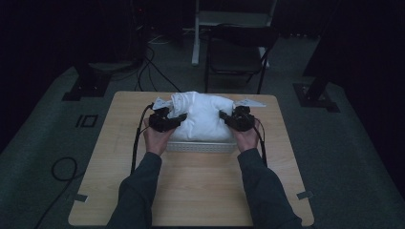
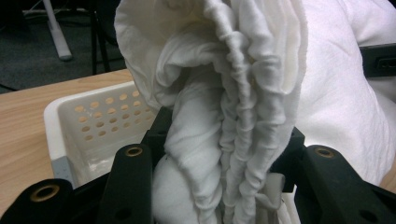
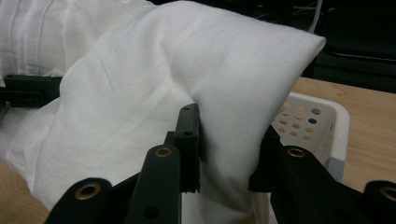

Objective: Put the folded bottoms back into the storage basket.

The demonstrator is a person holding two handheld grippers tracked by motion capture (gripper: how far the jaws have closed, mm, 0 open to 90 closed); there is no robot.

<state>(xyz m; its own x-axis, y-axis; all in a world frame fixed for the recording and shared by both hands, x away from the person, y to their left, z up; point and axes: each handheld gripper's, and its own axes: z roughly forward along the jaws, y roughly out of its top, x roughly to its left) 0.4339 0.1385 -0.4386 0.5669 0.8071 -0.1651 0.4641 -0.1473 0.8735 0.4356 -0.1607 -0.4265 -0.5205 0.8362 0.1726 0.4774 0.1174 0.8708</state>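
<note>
Table (image 1: 191, 191): far edge partly hidden behind pillow (image 1: 203, 117). Pillow: bulging from white perforated basket (image 1: 200, 147); basket interior concealed. Left gripper (image 1: 177, 119): clamped on bunched pillowcase at pillow's left end. Right gripper (image 1: 223, 116): clamped on pillow's right corner above basket rim.

Dark grey-green sleeves (image 1: 138, 191), black grippers with brass-ringed screw holes, trailing black cables (image 1: 136, 143).

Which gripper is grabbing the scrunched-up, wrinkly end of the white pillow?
The left gripper: bunched folds of the pillow sit between its jaws. The right gripper pinches a smooth, puffy corner instead.
</note>
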